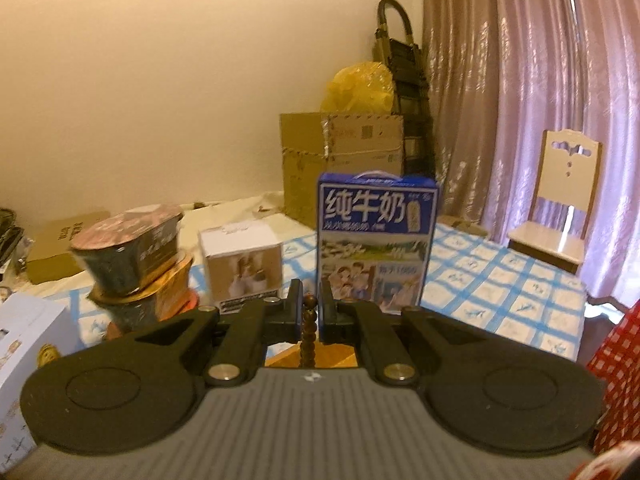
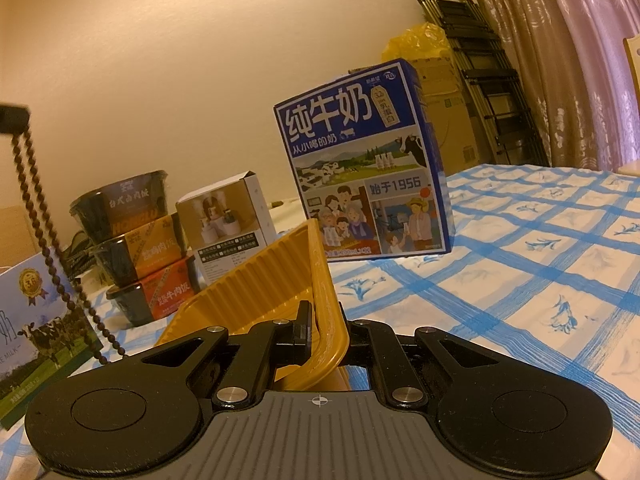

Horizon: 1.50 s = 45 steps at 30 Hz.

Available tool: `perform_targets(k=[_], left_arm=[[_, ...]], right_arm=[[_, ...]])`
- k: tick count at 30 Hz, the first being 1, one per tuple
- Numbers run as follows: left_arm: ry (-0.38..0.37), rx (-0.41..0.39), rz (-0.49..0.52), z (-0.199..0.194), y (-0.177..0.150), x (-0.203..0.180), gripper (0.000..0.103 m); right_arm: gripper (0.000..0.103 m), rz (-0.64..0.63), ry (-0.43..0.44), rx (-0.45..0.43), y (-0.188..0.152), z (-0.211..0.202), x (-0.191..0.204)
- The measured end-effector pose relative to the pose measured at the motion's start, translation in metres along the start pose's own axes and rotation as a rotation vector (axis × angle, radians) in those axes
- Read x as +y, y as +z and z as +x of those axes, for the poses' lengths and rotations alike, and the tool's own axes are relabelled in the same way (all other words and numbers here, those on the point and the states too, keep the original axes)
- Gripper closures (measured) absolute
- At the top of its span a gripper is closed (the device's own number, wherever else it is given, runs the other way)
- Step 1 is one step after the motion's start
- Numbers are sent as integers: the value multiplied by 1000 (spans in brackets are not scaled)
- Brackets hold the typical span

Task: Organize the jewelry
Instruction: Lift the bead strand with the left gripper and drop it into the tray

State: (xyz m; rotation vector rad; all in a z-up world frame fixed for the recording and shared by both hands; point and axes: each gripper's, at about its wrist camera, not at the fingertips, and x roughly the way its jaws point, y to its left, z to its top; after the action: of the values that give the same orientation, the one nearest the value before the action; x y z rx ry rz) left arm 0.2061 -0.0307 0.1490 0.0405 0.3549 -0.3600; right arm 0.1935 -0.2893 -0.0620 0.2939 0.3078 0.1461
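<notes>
Both wrist views low over the table, sharing the milk carton [image 1: 376, 240].

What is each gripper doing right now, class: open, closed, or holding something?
Left gripper: closed on the brown bead necklace.
Right gripper: closed on the rim of the yellow tray.

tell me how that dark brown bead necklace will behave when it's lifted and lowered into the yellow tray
The dark brown bead necklace probably stays floppy: it hangs in two slack strands from the left gripper, which is shut on it. It will likely swing and pile up rather than lie straight. The ridged yellow plastic tray, tilted in the right gripper, may let beads slide.
</notes>
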Motion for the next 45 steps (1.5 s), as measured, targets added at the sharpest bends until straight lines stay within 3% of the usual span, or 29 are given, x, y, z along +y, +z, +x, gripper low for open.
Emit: perform_targets(k=[12,21,33,45], left_arm=[[-124,-33,-22,27,14,-41,97],[-175,57,-71,64,-6,-62,97],[-153,263,-153,122,-62,-57,97],[-62,268,-169,116,-72,-37,83]], right_arm=[[94,-2,9,-2,1,-3,2],[94,-25,11,-2,5,-7,7],[94,-20,9,5,8,-6,9],[94,-17,7,10,9,-5,7]])
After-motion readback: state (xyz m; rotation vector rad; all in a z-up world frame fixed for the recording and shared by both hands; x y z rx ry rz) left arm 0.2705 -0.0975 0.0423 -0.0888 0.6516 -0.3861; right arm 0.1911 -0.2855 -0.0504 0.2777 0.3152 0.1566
